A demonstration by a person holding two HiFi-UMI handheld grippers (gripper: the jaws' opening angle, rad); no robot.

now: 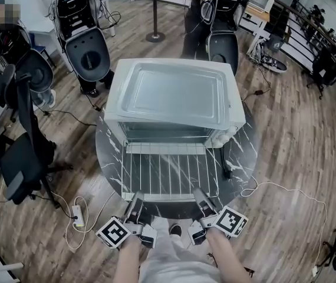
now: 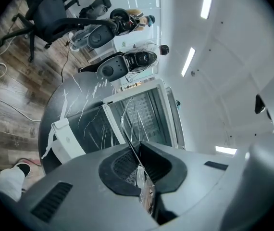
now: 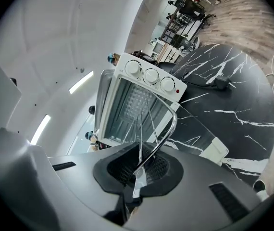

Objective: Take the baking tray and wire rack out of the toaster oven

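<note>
The left gripper and right gripper each clamp the near edge of the thin silver wire rack, mostly outside the white toaster oven; likely light, stiff, slippery, best held at both near corners

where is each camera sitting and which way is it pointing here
Head view: on the person's head, looking steeply down at the white toaster oven on the round black marble table; arms, left gripper and right gripper show.
Left gripper view: rides the left gripper, looking along its shut jaws into the open oven; only its jaws show.
Right gripper view: rides the right gripper, facing the oven's knob side; only its jaws show.
Shared: all three see the silver wire rack, its front edge clamped by both grippers.
</note>
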